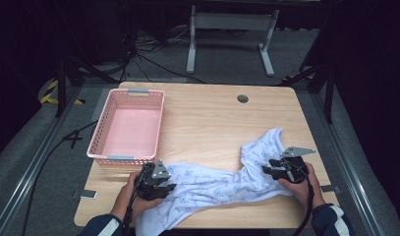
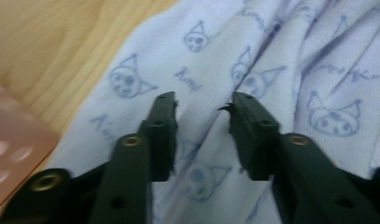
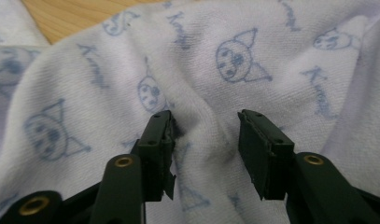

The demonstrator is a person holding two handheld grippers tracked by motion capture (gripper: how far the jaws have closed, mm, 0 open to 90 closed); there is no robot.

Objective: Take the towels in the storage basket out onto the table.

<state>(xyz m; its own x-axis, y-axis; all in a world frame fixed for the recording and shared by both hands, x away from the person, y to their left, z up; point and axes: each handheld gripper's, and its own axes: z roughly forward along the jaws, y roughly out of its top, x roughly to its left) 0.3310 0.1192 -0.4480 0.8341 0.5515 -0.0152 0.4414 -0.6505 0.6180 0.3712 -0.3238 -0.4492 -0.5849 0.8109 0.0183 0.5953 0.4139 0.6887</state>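
Observation:
A white cloth (image 1: 212,184) printed with small blue cat faces lies crumpled along the front of the wooden table (image 1: 212,118), part of it hanging over the near edge. My left gripper (image 1: 169,187) rests at the cloth's left end. In the left gripper view its jaws (image 2: 202,105) stand apart over a ridge of the cloth (image 2: 215,56). My right gripper (image 1: 266,169) is at the cloth's raised right end. In the right gripper view its jaws (image 3: 205,122) straddle a soft fold of the cloth (image 3: 201,60), with a gap at one pad.
An empty pink plastic basket (image 1: 128,158) stands at the table's left, just behind my left hand; its corner (image 2: 10,149) appears blurred in the left gripper view. A round cable hole (image 1: 242,99) sits near the far edge. Bare wood lies between basket and cloth.

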